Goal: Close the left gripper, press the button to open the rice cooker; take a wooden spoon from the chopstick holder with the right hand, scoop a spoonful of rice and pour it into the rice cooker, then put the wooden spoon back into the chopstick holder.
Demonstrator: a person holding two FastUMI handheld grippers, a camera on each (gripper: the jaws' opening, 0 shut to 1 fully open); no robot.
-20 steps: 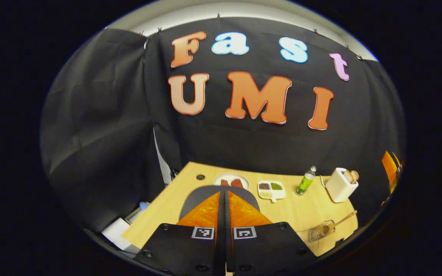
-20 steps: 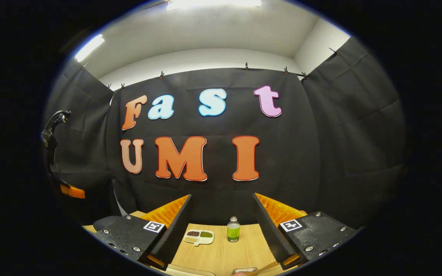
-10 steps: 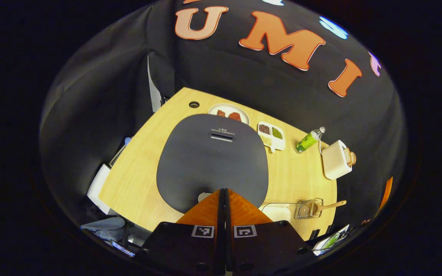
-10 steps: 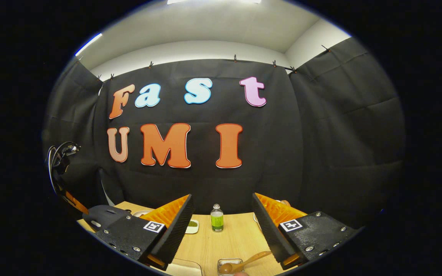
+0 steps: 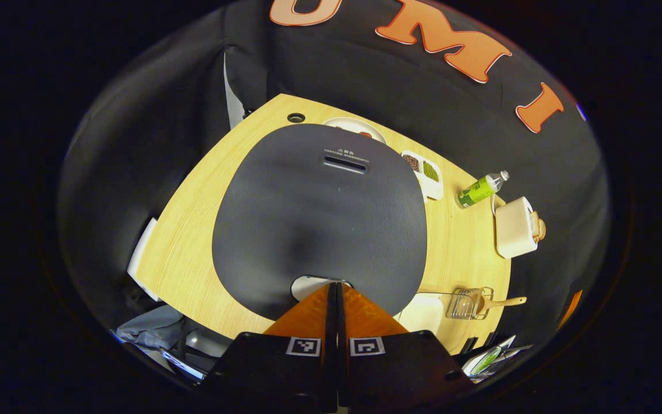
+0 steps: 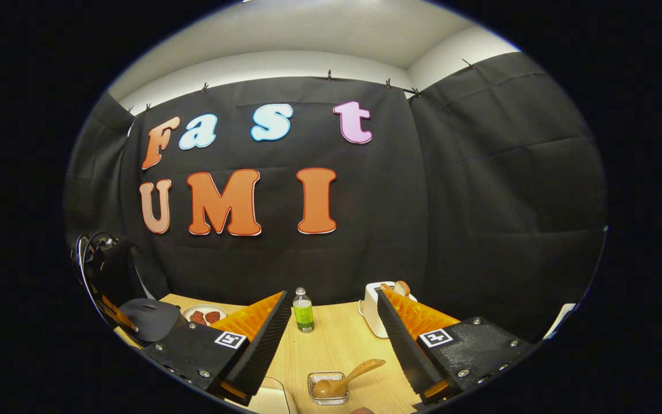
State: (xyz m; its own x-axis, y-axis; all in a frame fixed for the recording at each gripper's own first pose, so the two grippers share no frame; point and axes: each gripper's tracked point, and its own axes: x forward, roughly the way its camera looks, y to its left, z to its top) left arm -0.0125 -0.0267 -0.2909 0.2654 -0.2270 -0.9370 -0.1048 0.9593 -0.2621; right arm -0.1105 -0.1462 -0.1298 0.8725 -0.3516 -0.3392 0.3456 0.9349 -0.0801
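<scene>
In the left gripper view, the left gripper [image 5: 335,286] is seen with its two fingers pressed together, nothing held between them, its tip just at the near edge of the pale button [image 5: 308,286] at the near rim of the rice cooker [image 5: 319,218]. Whether the tip actually touches the button cannot be told. The cooker's dark lid is down, and the cooker stands on the wooden table [image 5: 193,247].

To the right of the cooker, near the table's near edge, the chopstick holder [image 5: 468,303] is seen, with the wooden spoon [image 5: 500,302] lying in it, its handle pointing right. Just left of the holder, a clear container [image 5: 423,310] is placed. Farther along the right side a white toaster [image 5: 514,234] and a green bottle [image 5: 480,190], lying tilted in this view, are seen; a divided dish [image 5: 426,175] and a white plate [image 5: 351,125] lie beyond the cooker.

In the right gripper view, the right gripper [image 6: 331,339] is held wide open and empty above the table, with the spoon and its holder low between the fingers, apart from both.
</scene>
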